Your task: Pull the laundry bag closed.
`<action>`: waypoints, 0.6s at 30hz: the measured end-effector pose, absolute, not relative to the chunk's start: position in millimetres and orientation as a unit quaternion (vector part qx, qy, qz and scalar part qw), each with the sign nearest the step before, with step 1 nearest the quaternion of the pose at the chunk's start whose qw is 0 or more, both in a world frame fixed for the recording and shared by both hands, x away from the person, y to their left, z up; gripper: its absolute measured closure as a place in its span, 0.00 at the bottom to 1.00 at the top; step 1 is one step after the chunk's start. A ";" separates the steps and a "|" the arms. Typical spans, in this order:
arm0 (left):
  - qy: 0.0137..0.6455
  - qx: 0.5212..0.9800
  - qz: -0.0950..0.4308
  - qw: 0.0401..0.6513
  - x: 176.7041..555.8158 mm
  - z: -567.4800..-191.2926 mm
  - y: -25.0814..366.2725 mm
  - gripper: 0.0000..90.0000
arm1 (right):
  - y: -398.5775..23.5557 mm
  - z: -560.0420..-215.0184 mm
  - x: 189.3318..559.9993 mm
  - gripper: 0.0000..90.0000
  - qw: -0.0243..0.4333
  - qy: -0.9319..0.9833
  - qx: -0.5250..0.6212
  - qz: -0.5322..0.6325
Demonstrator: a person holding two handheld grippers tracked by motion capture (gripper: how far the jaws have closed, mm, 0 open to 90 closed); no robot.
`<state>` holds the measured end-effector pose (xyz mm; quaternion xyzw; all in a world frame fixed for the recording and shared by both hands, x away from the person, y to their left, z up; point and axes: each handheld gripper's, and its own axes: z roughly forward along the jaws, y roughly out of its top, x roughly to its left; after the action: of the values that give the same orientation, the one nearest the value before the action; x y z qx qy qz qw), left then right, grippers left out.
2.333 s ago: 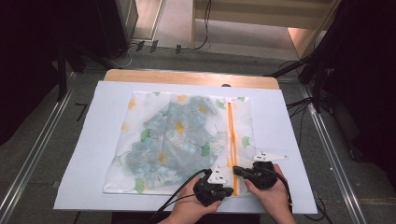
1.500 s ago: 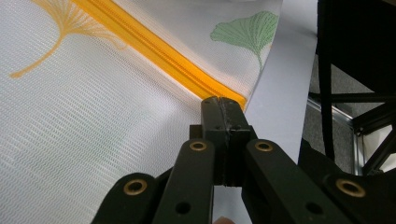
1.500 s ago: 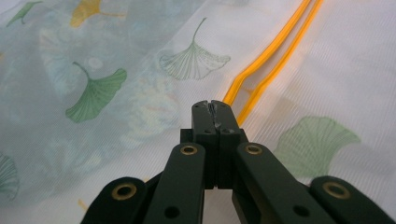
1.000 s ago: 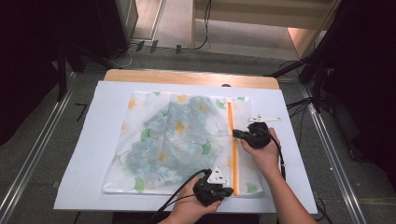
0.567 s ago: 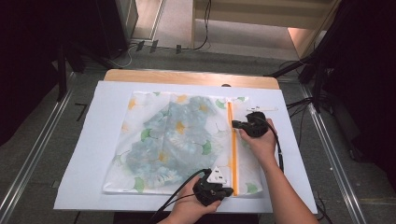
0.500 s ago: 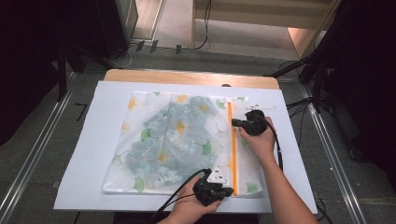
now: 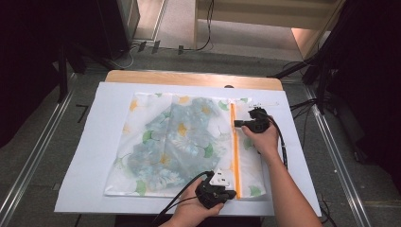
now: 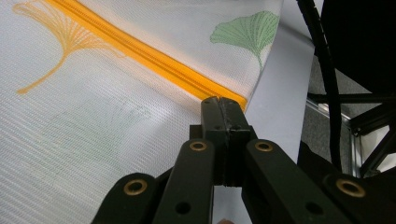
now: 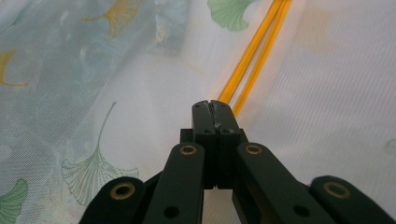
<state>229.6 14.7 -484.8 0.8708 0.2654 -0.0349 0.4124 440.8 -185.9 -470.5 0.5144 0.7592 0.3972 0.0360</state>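
Observation:
A white mesh bag (image 7: 179, 142) printed with ginkgo leaves lies flat on a white sheet (image 7: 90, 142). An orange zipper (image 7: 234, 146) runs along its right side. My left gripper (image 7: 231, 193) is at the zipper's near end, at the bag's corner. In the left gripper view its tips (image 8: 222, 103) are pressed together right at that orange end (image 8: 140, 51). My right gripper (image 7: 236, 123) is far up the zipper. In the right gripper view its jaws (image 9: 211, 106) are shut where two orange tapes (image 9: 257, 51) meet. The pull itself is hidden under them.
The sheet covers a wooden table (image 7: 189, 78) and leaves bare margins left and right of the bag. Metal rails (image 7: 38, 156) run along both sides on the floor. Black cables (image 7: 283, 142) trail from the grippers, and dark stands rise at the far right.
My right gripper has slid along the zipper from the near end toward the far end of the bag. The left gripper has stayed at the near corner.

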 end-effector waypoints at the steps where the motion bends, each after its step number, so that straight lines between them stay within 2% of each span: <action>1: 0.265 0.871 -0.034 0.412 229.5 -484.7 14.7 1.00 | -183.3 -472.5 438.1 0.98 0.050 0.757 0.524 0.388; 3: 0.265 0.871 -0.034 0.412 229.5 -484.7 14.7 1.00 | -181.7 -473.7 435.3 0.92 0.052 0.745 0.542 0.386; 11: 0.264 0.872 -0.034 0.411 229.6 -484.6 14.7 1.00 | -173.5 -472.7 430.4 0.88 0.002 0.734 0.554 0.394; 13: 0.264 0.872 -0.033 0.411 229.4 -484.7 14.6 1.00 | -171.4 -473.7 429.8 0.91 -0.006 0.742 0.549 0.384; 16: 0.263 0.873 -0.031 0.409 229.2 -484.4 14.7 1.00 | -169.3 -473.2 428.7 0.99 0.012 0.751 0.546 0.371; 18: 0.263 0.873 -0.031 0.409 229.1 -484.4 14.7 1.00 | -167.1 -471.5 427.5 1.00 0.029 0.765 0.533 0.360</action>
<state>229.1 14.7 -484.4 0.8734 0.2626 -0.0306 0.4090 427.5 -167.1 -471.5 0.5330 0.7652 0.3600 0.0291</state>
